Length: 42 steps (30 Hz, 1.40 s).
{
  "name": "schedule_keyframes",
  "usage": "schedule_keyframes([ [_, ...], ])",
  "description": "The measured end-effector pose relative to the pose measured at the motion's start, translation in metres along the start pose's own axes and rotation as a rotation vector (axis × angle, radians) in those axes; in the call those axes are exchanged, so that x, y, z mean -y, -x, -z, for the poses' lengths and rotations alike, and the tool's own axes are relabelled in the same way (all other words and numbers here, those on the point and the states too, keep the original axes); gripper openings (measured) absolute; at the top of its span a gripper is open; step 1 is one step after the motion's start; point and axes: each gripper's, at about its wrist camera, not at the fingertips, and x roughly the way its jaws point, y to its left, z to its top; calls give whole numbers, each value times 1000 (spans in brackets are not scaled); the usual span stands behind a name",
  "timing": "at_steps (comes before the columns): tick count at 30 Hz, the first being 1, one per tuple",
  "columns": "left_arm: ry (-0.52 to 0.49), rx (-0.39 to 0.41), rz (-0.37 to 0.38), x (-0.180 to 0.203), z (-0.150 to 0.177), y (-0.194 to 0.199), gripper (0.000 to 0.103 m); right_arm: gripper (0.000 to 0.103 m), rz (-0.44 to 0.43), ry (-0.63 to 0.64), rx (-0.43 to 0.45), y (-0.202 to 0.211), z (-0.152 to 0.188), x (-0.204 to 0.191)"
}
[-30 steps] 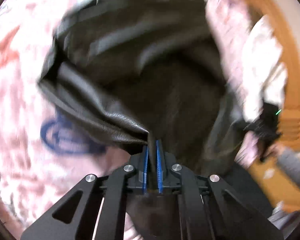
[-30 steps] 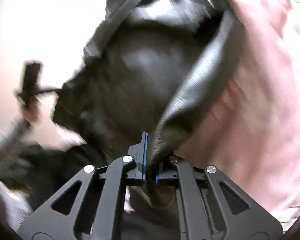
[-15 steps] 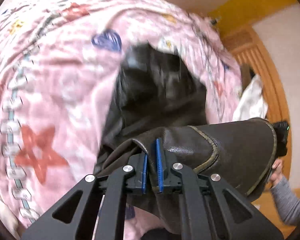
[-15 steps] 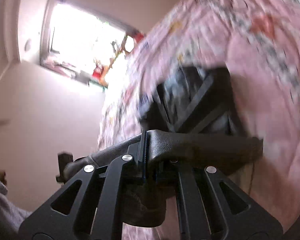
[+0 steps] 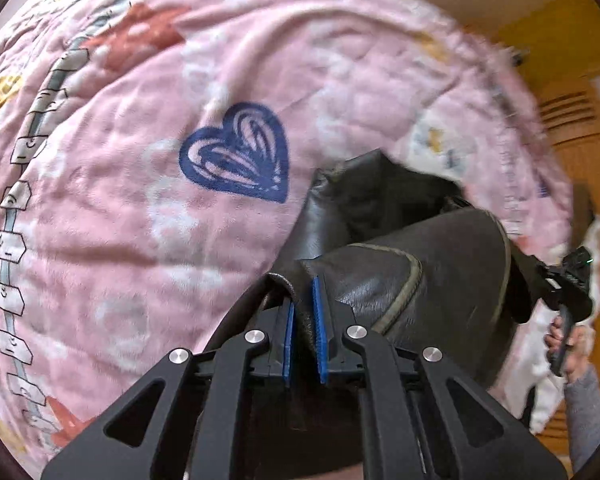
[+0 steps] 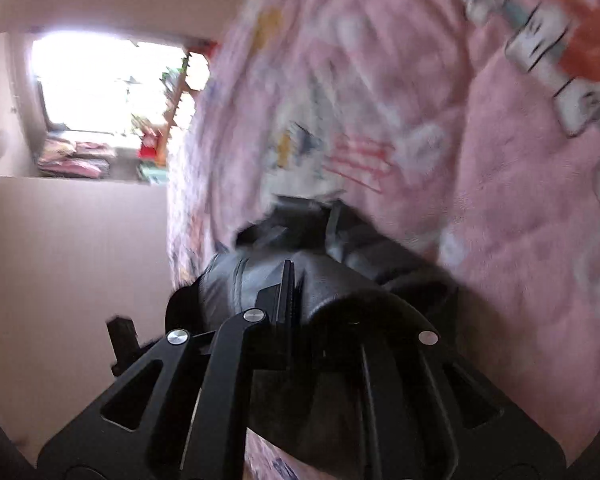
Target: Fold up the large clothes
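- Carrying a dark leather jacket [image 5: 420,280] over the bed, both claws have an edge of it, the bulk draped on a pink quilt [image 5: 140,200] printed with a blue heart [image 5: 240,152].
- Left gripper [image 5: 303,312]: blue pads [image 5: 319,320] easing apart, a fold of leather between them but no longer squeezed tight, by my eye.
- Right gripper [image 6: 296,292]: jaws opening too; leather wraps over one finger and hides the gap, so whether it grips or merely rests there I cannot tell.
- Handling, I'd judge: heavy, thick, smooth-faced stuff that slumps under its own weight and slides on pads. It folds in fat rolls, not sharp creases.
- Best holds look like the piped seam [image 5: 404,296] and hem edges, where the layers are doubled and firmer.
- Left view alone shows the person's hand [image 5: 568,340] on the other tool's handle, a grey sleeve [image 5: 588,408], and a wooden door behind.
- Right view alone gives a bright window [image 6: 108,92] and a pale wall, with the jacket bunched against the quilt's edge, much blurred.
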Motion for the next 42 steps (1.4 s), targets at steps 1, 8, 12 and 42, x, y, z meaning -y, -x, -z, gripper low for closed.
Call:
schedule_keyframes([
  [1, 9, -42, -32, 4, -8, -12, 13, 14, 3, -14, -21, -9, -8, 8],
  [8, 90, -235, -94, 1, -41, -33, 14, 17, -82, -165, -142, -21, -25, 47],
  [12, 57, -340, -74, -1, -53, -21, 15, 97, -205, -134, -114, 5, -25, 43],
  [42, -6, -316, 154, 19, -19, 36, 95, 97, -95, 240, -101, -95, 118, -128],
])
